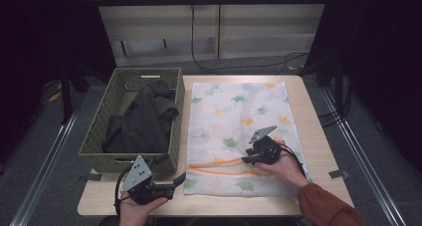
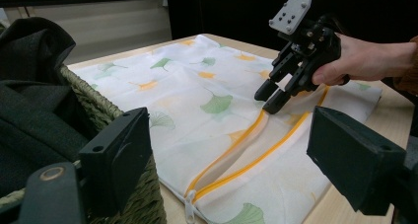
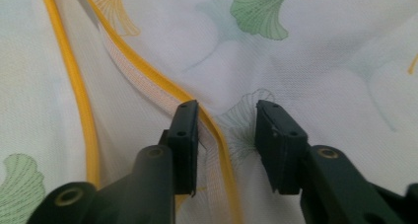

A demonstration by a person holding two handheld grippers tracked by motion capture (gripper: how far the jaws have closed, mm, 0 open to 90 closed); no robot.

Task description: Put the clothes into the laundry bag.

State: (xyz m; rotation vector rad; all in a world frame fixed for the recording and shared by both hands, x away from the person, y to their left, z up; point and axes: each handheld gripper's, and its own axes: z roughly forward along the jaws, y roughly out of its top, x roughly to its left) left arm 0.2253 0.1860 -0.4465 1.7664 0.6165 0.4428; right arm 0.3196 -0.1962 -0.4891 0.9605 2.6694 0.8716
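A white mesh bag (image 1: 234, 116) printed with ginkgo leaves lies flat on the wooden table (image 1: 321, 136). Its yellow zipper (image 1: 219, 166) runs across the near end and gapes open; the pull (image 2: 190, 202) sits at the left end. My right gripper (image 1: 247, 159) rests tip-down on the bag at the zipper's right part. In the right gripper view its jaws (image 3: 226, 130) stand apart astride the upper zipper edge (image 3: 148, 71), with mesh between them and a gap showing. My left gripper (image 1: 176, 178) hovers at the table's front left, open and holding nothing.
A green woven basket (image 1: 99, 131) with dark clothes (image 1: 144, 121) stands left of the bag, close beside my left gripper. Black curtains and cables lie beyond the table. A bare strip of table runs along the front edge.
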